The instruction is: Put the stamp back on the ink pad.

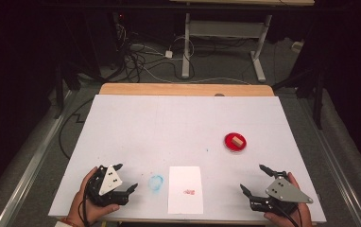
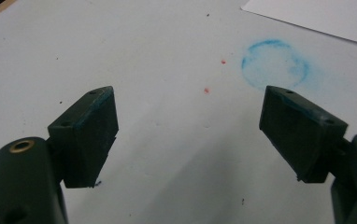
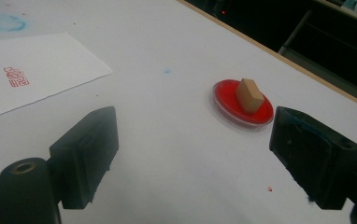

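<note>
the small tan wooden stamp block (image 3: pixel 250 95) sits tilted in the round red ink pad dish (image 3: pixel 225 105), far right of the table. the white paper sheet (image 1: pixel 185 189) lies near centre and already carries a red stamp print (image 3: pixel 16 76), so the stamping looks done and the stamp returned. left gripper (image 1: pixel 125 180) at near left, jaws wide open, empty, beside a blue ring smudge (image 2: pixel 274 64). right gripper (image 1: pixel 253 178) at near right, jaws open, empty, pointing toward the dish, well apart. little seems left to do.
</note>
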Demonstrator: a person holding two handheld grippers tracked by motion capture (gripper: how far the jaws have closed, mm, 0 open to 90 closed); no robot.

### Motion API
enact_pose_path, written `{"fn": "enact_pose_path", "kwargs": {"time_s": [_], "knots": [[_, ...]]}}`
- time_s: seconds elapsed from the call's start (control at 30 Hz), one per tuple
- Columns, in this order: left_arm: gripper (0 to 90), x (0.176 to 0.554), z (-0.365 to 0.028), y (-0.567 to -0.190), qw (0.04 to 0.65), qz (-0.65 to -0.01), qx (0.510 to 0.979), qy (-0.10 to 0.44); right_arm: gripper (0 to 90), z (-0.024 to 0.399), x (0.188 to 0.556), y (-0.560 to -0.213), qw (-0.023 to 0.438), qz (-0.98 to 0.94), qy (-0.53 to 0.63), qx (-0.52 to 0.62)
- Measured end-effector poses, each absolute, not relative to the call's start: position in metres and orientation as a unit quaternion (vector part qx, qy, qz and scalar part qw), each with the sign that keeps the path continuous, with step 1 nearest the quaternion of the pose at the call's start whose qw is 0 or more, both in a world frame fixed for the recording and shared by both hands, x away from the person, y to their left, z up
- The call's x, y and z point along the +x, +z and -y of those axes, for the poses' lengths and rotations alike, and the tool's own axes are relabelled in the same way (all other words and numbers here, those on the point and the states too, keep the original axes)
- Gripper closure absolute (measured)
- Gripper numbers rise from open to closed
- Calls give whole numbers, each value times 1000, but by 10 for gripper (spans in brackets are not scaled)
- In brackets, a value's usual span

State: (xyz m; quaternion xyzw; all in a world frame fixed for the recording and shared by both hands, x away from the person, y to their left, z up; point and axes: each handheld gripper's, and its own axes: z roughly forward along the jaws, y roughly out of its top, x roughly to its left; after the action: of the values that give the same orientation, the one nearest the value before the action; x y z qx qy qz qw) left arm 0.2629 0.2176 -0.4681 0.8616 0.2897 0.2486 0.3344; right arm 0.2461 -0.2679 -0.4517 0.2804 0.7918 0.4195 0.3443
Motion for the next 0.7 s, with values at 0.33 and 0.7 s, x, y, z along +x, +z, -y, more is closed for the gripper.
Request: {"fn": "enact_pose_path", "kwargs": {"time_s": [0.33,0.7], "knots": [[192,262,-218,-469,331,-289,864,248,165,267,247,-451,344,-790,423,279],[192,262,-217,-469,328,-289,865,247,165,267,247,-451,346,-790,423,278]]}}
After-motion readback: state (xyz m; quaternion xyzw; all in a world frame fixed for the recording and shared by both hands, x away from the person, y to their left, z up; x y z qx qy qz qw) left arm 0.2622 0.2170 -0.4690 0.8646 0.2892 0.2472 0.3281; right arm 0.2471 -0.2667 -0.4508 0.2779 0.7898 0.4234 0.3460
